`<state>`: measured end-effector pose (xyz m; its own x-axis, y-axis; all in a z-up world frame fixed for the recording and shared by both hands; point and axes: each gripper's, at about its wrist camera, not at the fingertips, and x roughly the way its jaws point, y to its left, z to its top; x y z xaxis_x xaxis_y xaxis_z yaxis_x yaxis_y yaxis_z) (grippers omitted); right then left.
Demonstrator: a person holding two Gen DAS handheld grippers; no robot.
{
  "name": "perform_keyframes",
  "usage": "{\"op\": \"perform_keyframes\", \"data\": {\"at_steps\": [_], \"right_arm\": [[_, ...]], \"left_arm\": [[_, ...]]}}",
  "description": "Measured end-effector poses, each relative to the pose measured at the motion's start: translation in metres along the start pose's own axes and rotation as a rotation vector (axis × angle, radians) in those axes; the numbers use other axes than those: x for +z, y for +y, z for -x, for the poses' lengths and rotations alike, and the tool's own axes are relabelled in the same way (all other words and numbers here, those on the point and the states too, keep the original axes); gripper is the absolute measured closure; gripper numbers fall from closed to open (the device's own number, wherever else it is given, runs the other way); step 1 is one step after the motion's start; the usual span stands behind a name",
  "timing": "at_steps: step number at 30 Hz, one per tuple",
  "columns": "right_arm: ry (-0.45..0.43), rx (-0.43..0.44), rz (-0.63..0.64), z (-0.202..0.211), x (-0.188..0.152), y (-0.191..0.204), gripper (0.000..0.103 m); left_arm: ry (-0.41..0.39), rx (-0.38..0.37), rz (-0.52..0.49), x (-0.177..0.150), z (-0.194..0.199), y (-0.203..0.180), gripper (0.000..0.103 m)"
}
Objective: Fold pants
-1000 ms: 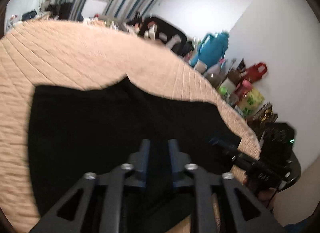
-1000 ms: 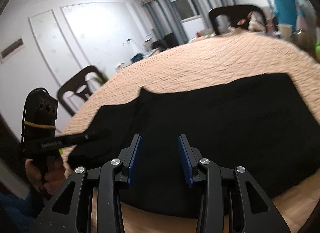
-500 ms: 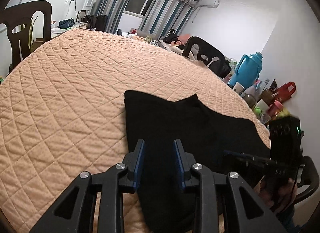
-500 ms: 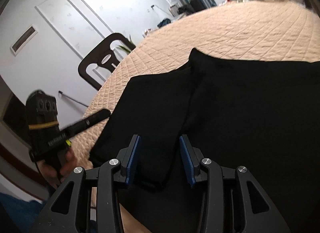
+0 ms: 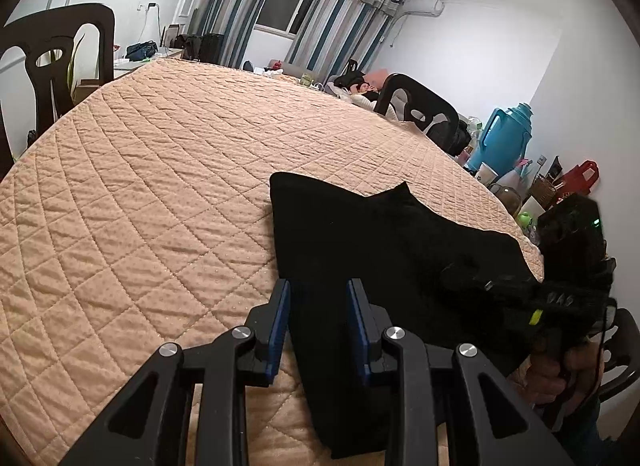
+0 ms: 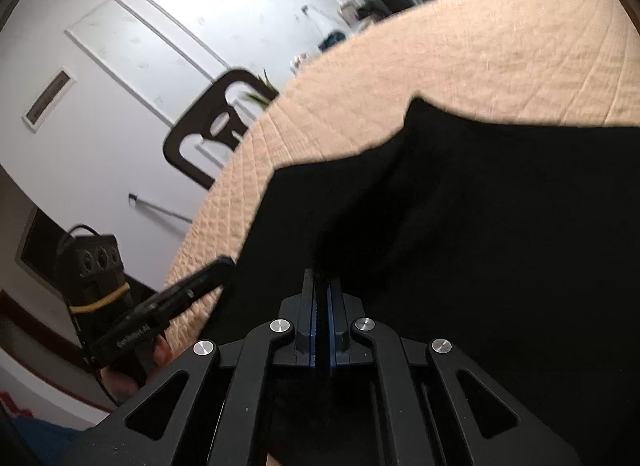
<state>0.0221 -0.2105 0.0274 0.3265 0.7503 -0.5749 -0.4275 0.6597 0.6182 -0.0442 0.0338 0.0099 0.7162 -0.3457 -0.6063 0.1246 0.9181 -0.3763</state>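
Observation:
Black pants [image 5: 384, 250] lie flat on a peach quilted table cover [image 5: 160, 193], near its front right edge. My left gripper [image 5: 320, 306] is open, its jaws astride the pants' near left edge, just above the cloth. In the right wrist view the pants [image 6: 500, 225] fill the frame. My right gripper [image 6: 320, 294] is shut on a raised pinch of the black fabric. The right gripper also shows in the left wrist view [image 5: 472, 278], at the pants' right side. The left gripper shows in the right wrist view [image 6: 224, 266], at the pants' left edge.
Dark chairs stand around the table, one at the left [image 5: 56, 61], one at the far right [image 5: 420, 105]. A blue thermos [image 5: 504, 133], bags and bottles crowd the right wall. The quilt stretches bare to the left and far side.
My right gripper has closed on the pants fabric; it was open half a second ago. Both grippers have dropped closer to the pants' near edge.

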Motion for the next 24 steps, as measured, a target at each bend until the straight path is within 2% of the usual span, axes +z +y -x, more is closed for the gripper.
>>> {"op": "perform_keyframes", "data": {"at_steps": [3,7,10,12,16,19,22,24], "right_arm": [[-0.078,0.014,0.013,0.027,0.001,0.005,0.100],[-0.135,-0.031,-0.004,0.056,-0.006,-0.010,0.100],[-0.116,-0.094,-0.090,0.059,-0.018,-0.043,0.100],[-0.105,-0.093,-0.132,0.060,-0.024,-0.057,0.100],[-0.132,-0.093,-0.090,0.068,-0.018,-0.046,0.100],[-0.109,-0.134,-0.073,0.068,-0.015,-0.046,0.100],[-0.079,-0.161,-0.106,0.063,-0.025,-0.055,0.100],[-0.096,-0.161,-0.105,0.069,-0.029,-0.054,0.100]], "left_arm": [[-0.007,-0.012,-0.020,0.001,0.002,-0.007,0.072],[-0.001,-0.035,-0.040,0.000,0.000,-0.014,0.072],[0.020,-0.044,-0.050,-0.003,-0.005,-0.018,0.072],[0.034,-0.048,-0.055,-0.005,-0.009,-0.022,0.072],[0.038,-0.056,-0.082,-0.003,-0.010,-0.031,0.072],[0.062,-0.059,-0.102,-0.002,-0.015,-0.036,0.072],[0.095,-0.038,-0.120,-0.008,-0.022,-0.038,0.072],[0.104,-0.024,-0.134,-0.011,-0.023,-0.039,0.069]]}}
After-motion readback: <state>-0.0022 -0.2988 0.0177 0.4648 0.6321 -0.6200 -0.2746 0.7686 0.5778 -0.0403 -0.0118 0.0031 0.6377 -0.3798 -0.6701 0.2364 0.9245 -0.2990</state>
